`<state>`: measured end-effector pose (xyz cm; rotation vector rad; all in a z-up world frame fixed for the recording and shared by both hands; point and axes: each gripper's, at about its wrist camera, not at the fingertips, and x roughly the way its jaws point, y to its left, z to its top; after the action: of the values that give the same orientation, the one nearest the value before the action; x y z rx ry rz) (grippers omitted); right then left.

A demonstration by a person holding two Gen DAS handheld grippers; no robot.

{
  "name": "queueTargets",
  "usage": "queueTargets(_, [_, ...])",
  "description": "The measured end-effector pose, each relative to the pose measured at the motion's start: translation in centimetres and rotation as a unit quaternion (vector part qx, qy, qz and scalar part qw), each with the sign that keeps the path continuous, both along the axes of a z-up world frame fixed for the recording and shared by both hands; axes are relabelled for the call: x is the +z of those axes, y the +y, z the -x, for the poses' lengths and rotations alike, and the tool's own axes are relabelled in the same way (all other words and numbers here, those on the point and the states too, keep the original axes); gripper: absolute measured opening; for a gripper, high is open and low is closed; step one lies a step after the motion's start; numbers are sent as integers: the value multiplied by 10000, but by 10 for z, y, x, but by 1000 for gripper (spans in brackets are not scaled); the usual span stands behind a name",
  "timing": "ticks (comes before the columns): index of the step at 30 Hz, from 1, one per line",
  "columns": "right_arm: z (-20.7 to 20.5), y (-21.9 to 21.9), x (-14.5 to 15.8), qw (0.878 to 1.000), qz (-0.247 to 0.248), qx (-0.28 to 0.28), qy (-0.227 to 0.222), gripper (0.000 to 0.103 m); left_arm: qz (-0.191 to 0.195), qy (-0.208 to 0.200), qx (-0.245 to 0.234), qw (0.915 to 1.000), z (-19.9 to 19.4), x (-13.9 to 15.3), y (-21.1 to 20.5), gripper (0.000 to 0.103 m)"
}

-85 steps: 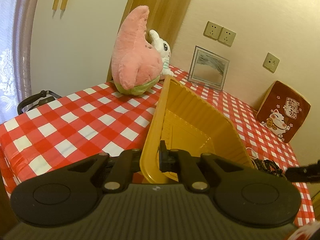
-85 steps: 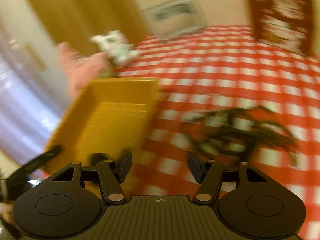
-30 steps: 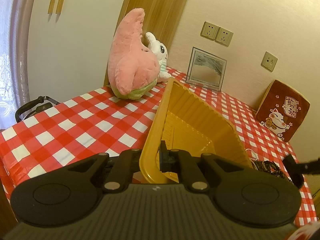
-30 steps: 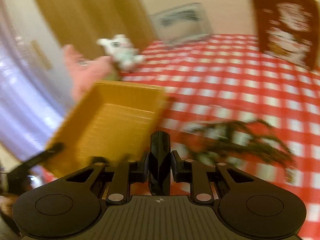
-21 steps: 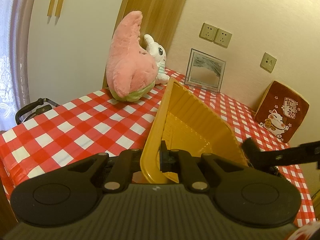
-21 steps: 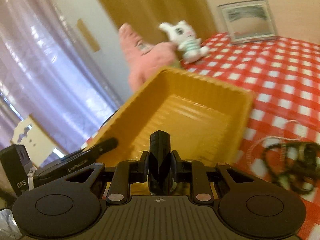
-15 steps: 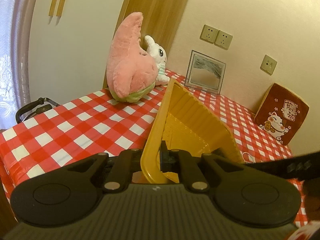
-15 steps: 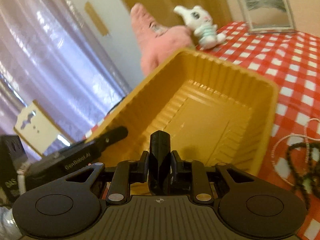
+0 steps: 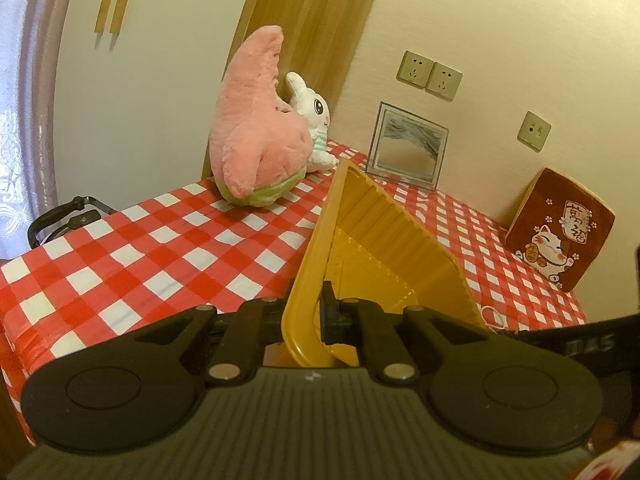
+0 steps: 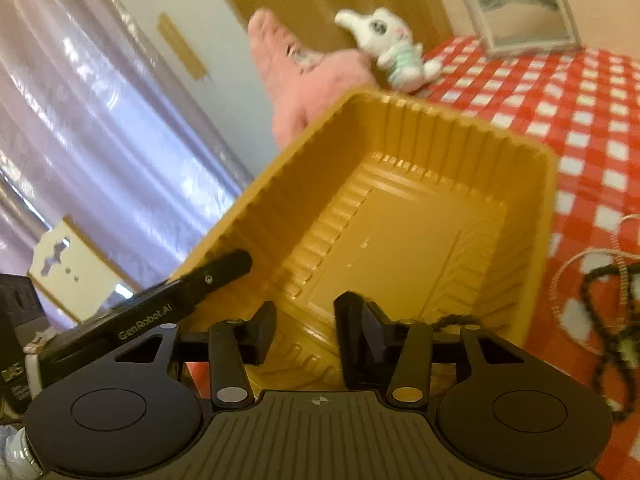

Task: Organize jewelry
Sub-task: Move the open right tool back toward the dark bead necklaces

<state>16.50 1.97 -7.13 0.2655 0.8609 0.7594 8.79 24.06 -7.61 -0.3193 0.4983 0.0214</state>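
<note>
The yellow tray (image 9: 384, 240) is tipped up on its side on the red-and-white checked tabletop (image 9: 160, 240) — one long rim (image 9: 316, 248) is raised toward the left tongs (image 9: 308, 320), the opposite long wall is down by the cloth, and the open face turns toward the right side of the left wrist view. Its long axis runs away from the left tongs toward the pink plush (image 9: 256, 144) and the white bunny toy (image 9: 312, 120) at the far edge. The left tongs are clenched on the tray's near rim, one pad outside the wall and one inside.

In the right wrist view the tray (image 10: 400, 232) fills the middle, its ribbed hollow facing the camera and its floor bare. The right tongs (image 10: 306, 328) sit at the tray's near edge, and their jaws are opening with nothing visible between the pads. A dark cord end (image 10: 456, 320) shows just beyond the right-hand finger; whether it touches the finger cannot be told.

The jewelry — dark bead strands (image 10: 608, 312) and a pale thin chain (image 10: 576, 264) — lies in a loose tangle on the tabletop just beside the tray's lower wall, to the right of the right tongs and outside the tray.
</note>
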Motion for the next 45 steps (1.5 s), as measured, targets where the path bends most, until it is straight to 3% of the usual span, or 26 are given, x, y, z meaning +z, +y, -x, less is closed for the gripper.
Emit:
queueTargets(4, [13,-34,10,9989,-5,-431,-174,48,17,-23,-32,10000,-1,-1,2,7])
queueTargets(9, [26,-85,4,9913,147,-1309,88,48,36,-27,-49,10000,0,-2,3,7])
queueTargets(16, [46,-155,-16,9631,436,-2561,705,48,39,-21,-72,10000,1,-4,3,7])
queueTargets(21, [63,-194,-18,9455,401,-3101,911,48,30,2,-35,10000,2,-4,3,7])
queueTargets(27, [69,-224,-19,9437,54,-3175,925,54,-35,-12,52,10000,5,-2,-3,7])
queueTargets(35, [74,-253,-23,9433,707,-3109,925,56,-80,21,253,9996,9,0,-11,7])
queueTargets(45, [66,-270,-31,9453,1207,-2969,601,56,-114,65,374,9992,14,1,-15,7])
